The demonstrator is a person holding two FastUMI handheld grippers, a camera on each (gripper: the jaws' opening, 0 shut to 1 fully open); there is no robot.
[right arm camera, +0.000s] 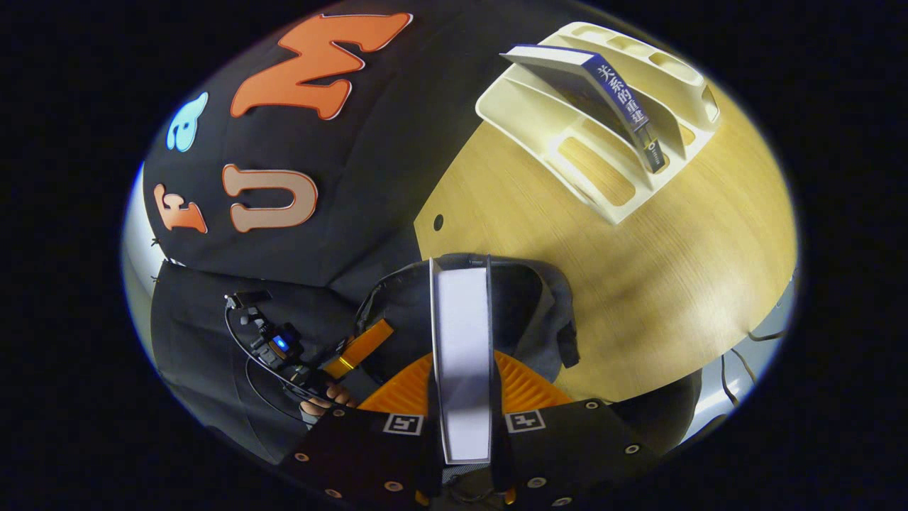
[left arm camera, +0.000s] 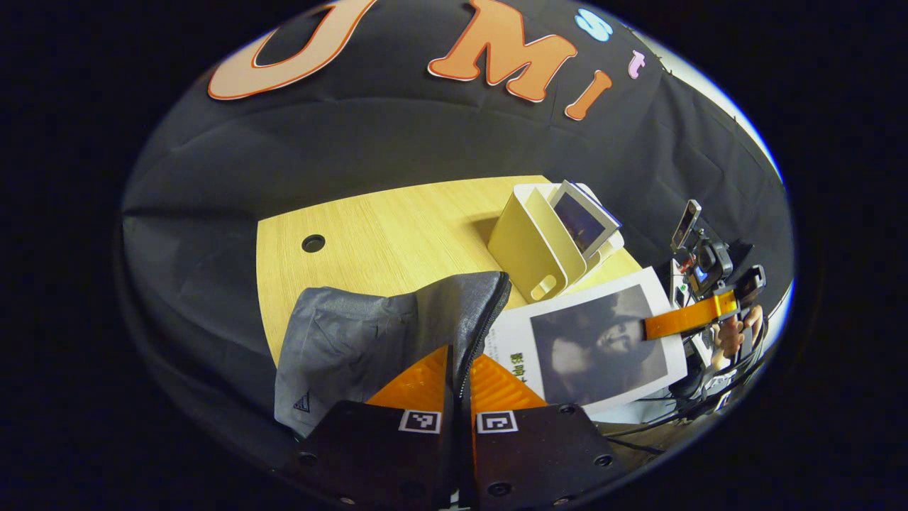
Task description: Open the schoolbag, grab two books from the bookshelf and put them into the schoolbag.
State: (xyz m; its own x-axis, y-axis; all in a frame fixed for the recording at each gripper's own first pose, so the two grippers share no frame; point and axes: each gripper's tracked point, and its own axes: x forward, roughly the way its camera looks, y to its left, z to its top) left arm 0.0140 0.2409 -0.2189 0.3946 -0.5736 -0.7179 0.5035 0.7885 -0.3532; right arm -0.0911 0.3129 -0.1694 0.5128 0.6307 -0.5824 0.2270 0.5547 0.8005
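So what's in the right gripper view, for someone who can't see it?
The right gripper is shut on a book, holding it edge-on over the open schoolbag on a wooden table. Farther back, a cream bookshelf holds one more book, and the left gripper grips the bag's edge.

Light wood table (right arm camera: 695, 270) w/ round cable hole (left arm camera: 313, 243), cables (left arm camera: 660, 419) at edge, maybe loose
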